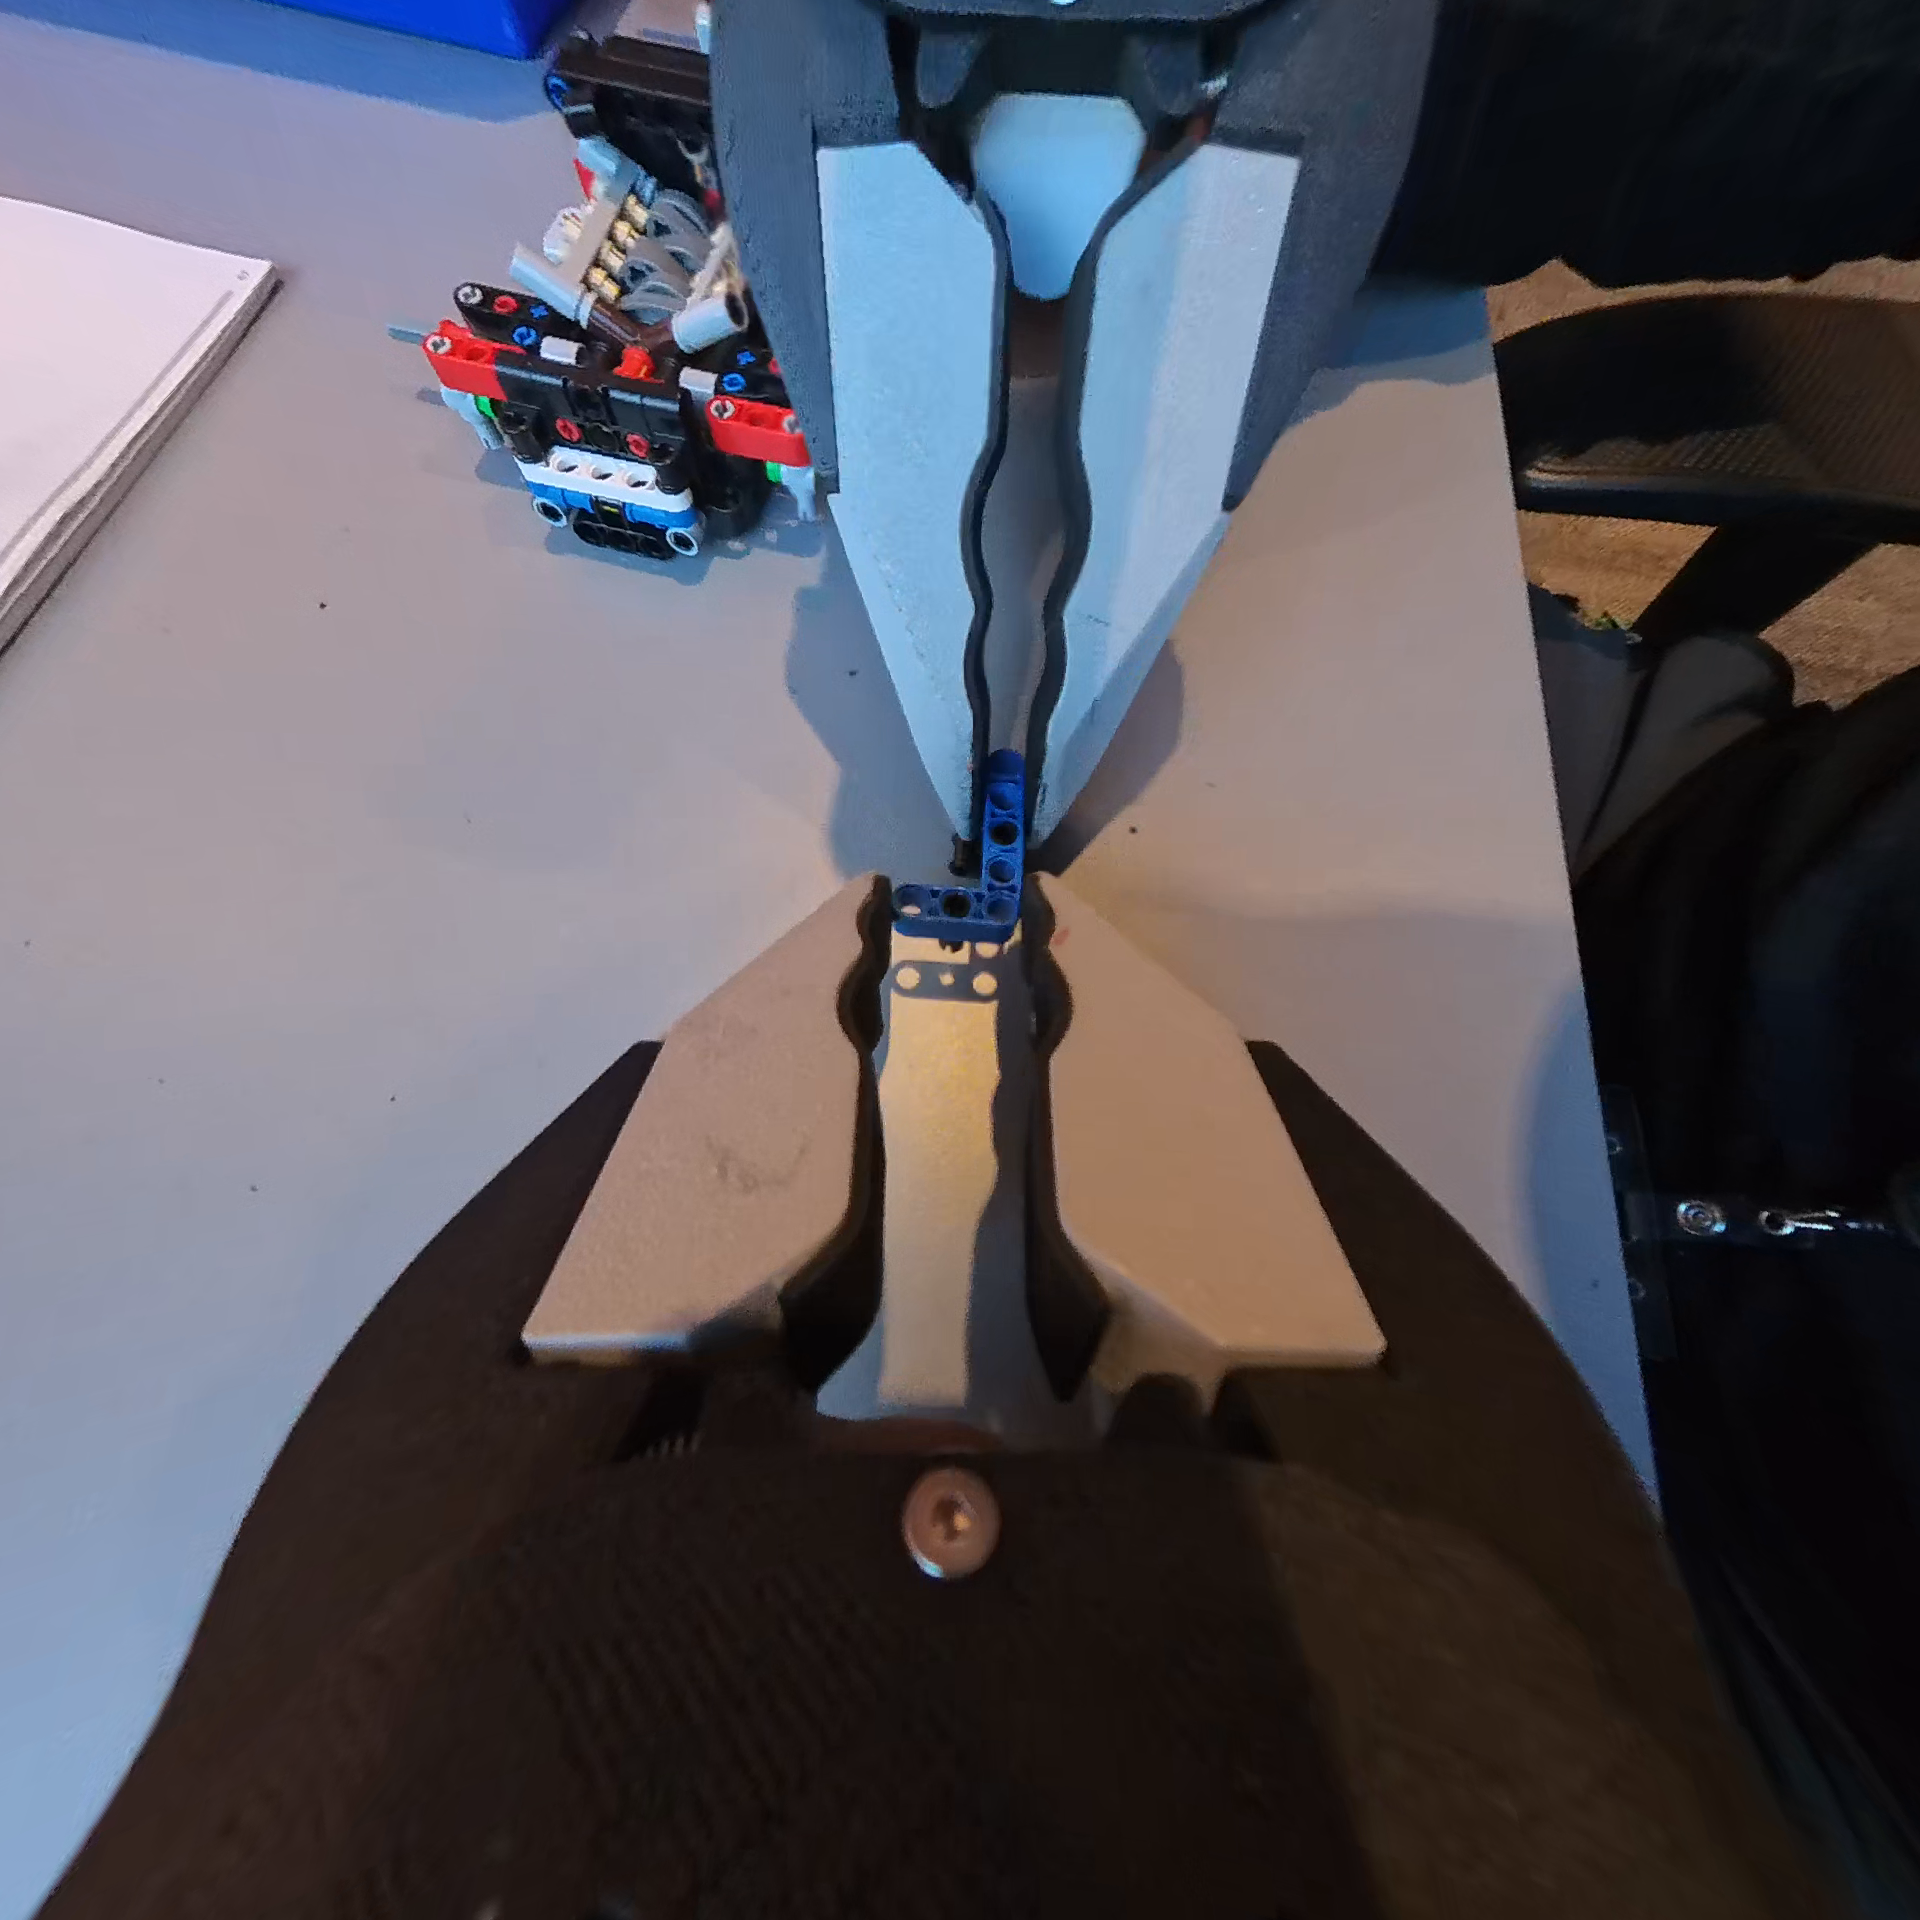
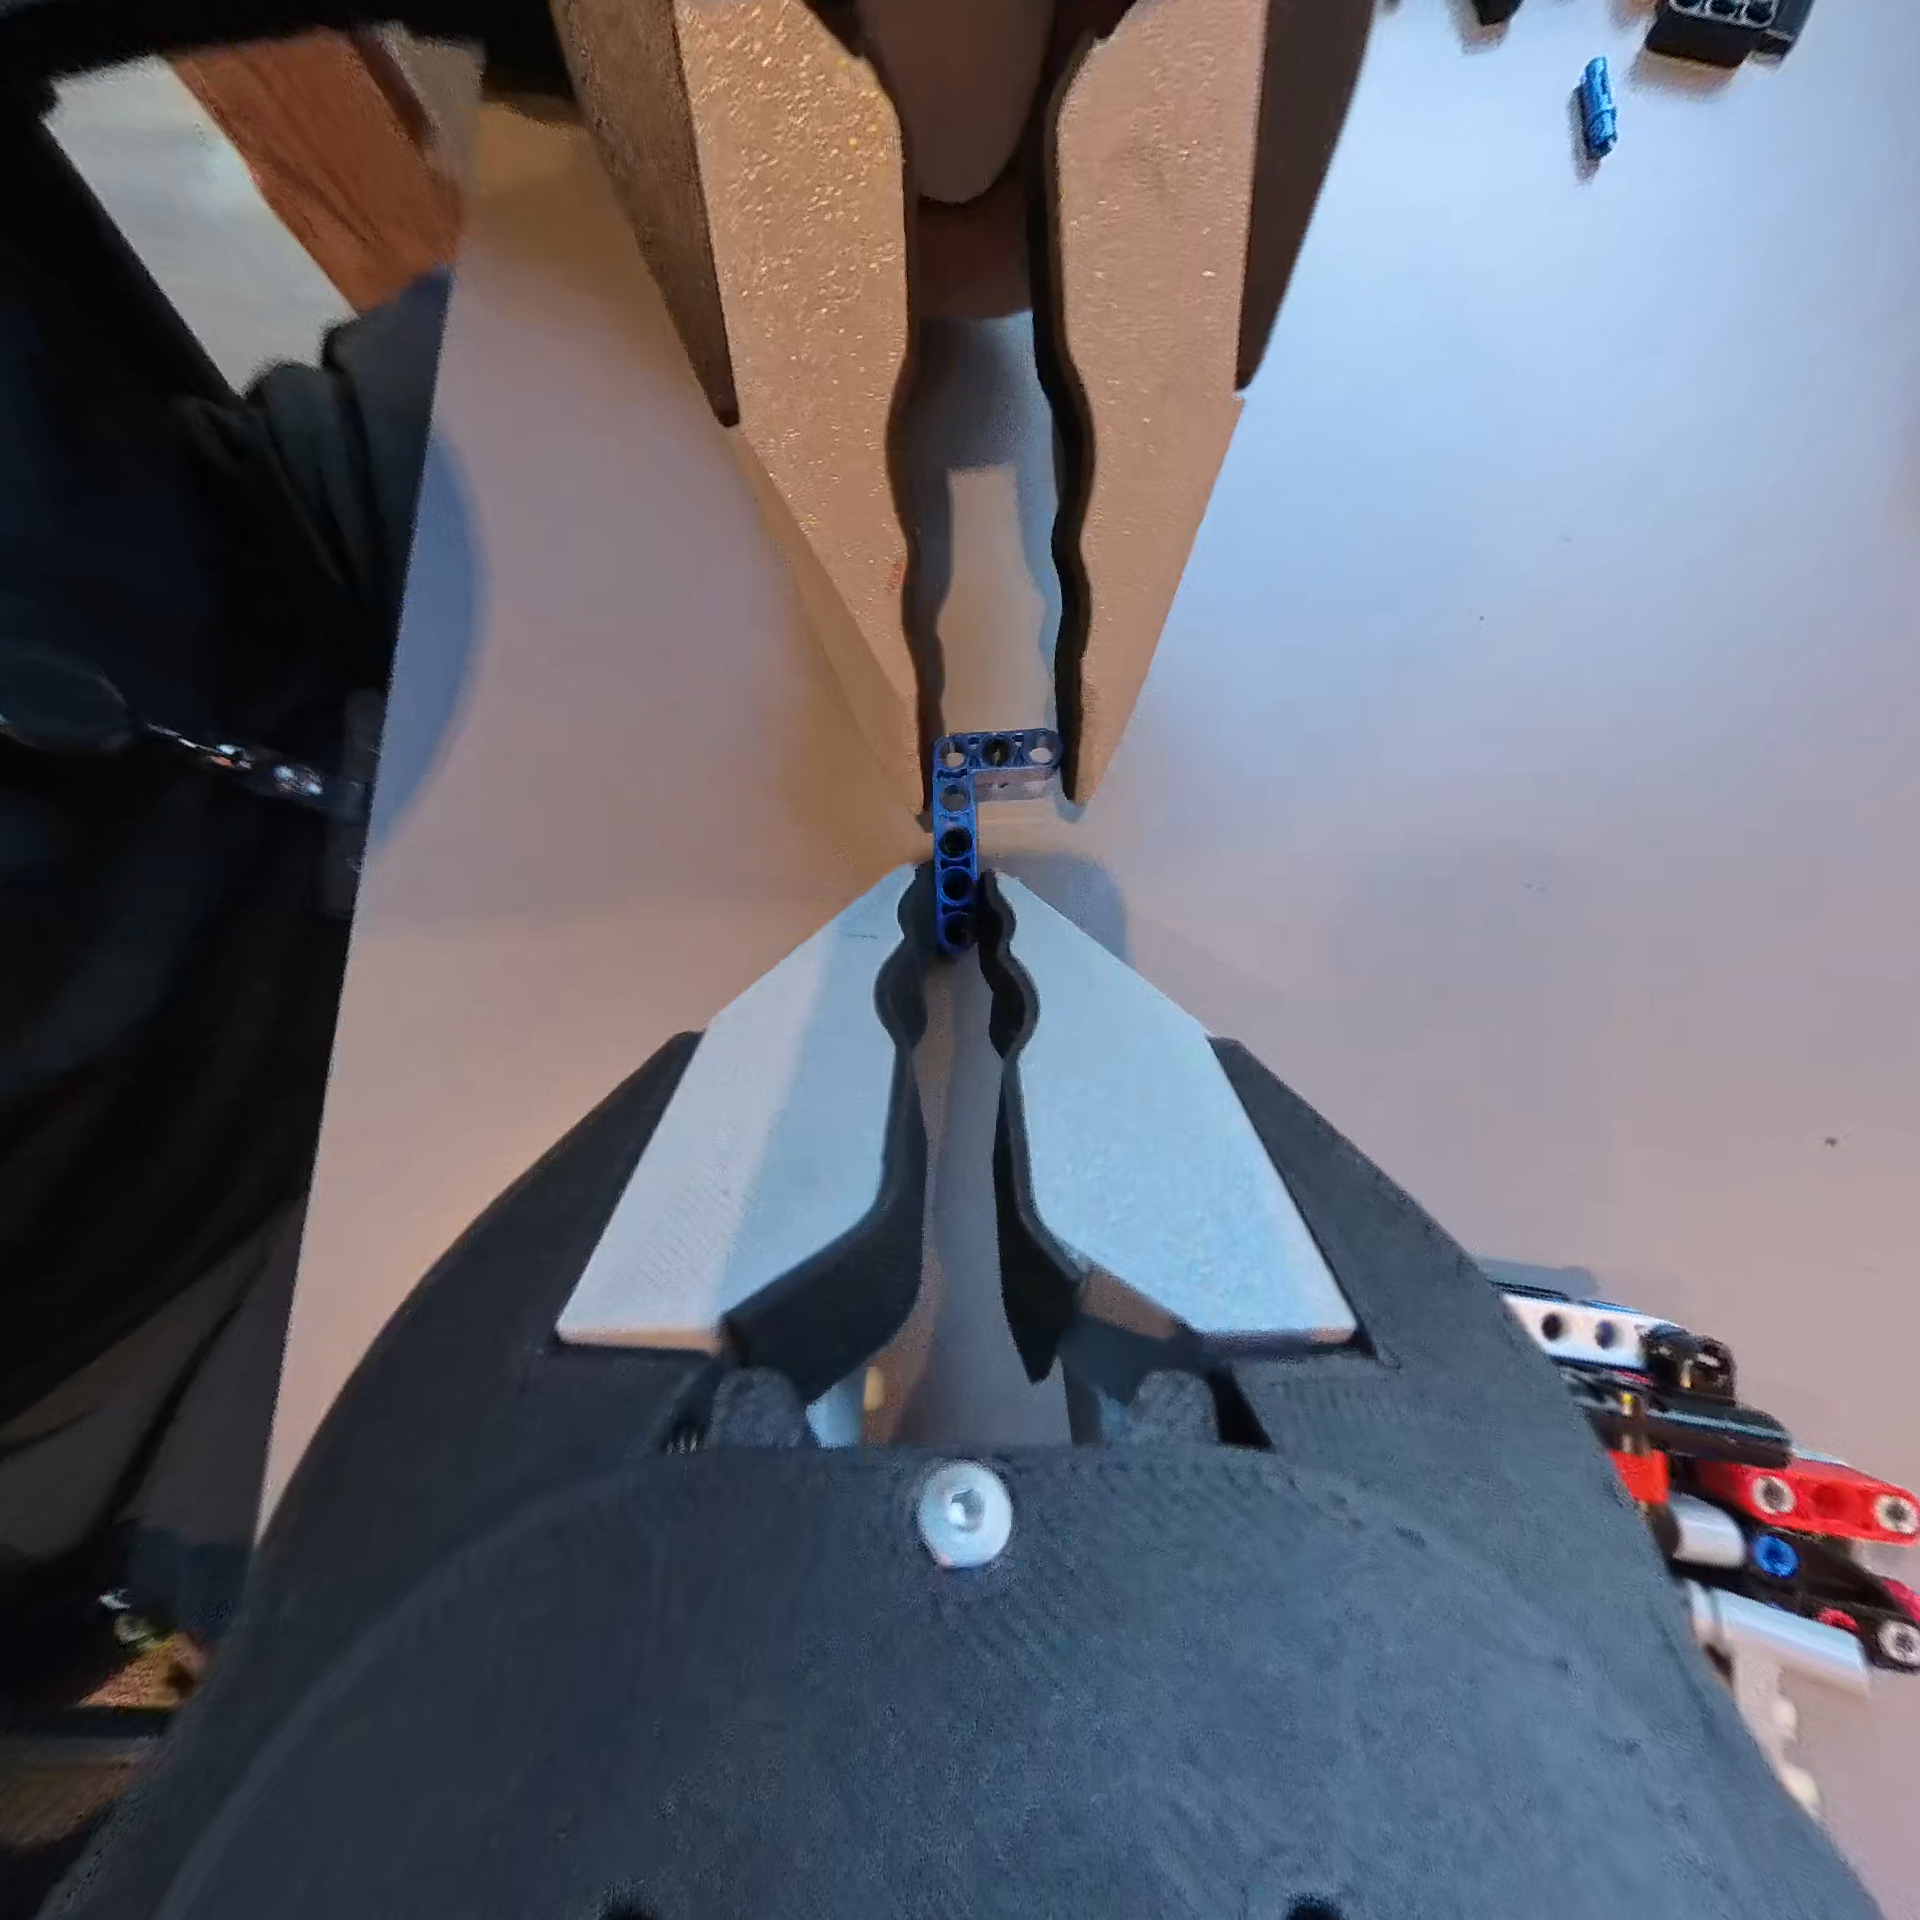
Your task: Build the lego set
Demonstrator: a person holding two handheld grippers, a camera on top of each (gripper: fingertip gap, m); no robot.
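Blue L-beam [image 1: 987,868]: 1 | right tongs [image 2: 951,909] clamp it | left tongs [image 1: 951,914] span it, contact unclear | model [image 1: 623,405]: 1

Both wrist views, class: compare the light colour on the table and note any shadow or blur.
Left wrist view: the table looks cool grey, and the blue L-shaped beam casts a crisp holed shadow between the left gripper fingers. Right wrist view: the table looks warm pinkish; the left edge is smeared.
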